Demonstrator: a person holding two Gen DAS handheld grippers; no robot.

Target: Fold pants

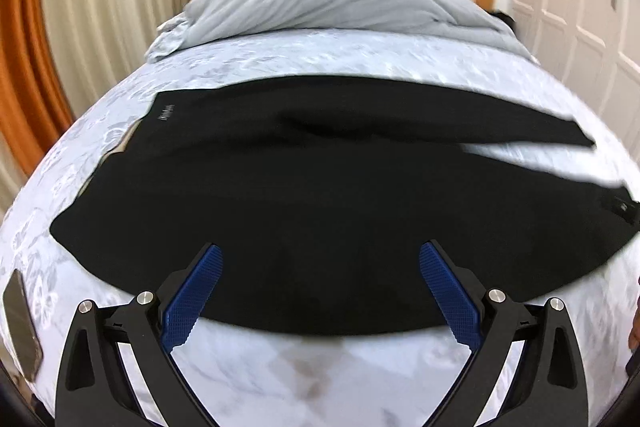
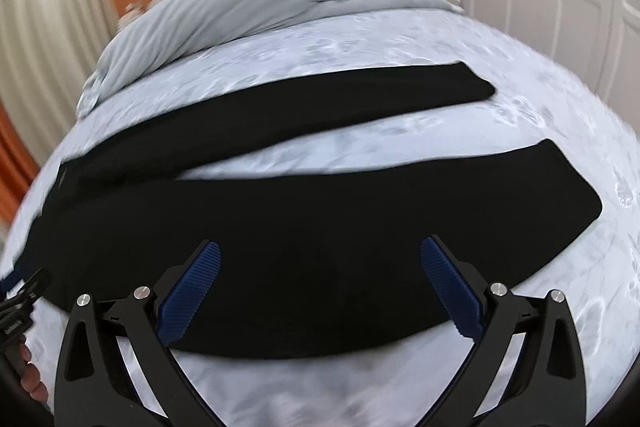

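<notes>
Black pants spread flat on the white patterned bed, long axis running 9 to 3 o'clock across both views, square to the line of each tool. Waistband end toward 9 o'clock, with a small label near the far corner; two legs splayed toward 3 o'clock, parted by a wedge of bare bedding, far leg and near leg both ending short of the bed's edge. Left tool released, holding nothing, poised over the seat and waist portion. Right tool likewise spread and holding nothing, poised over the near leg. Near edge of the cloth just under both, at 6 o'clock. Grey duvet bunched at 12 o'clock, well apart. Probable first fold: near half carried toward 12 o'clock.
</notes>
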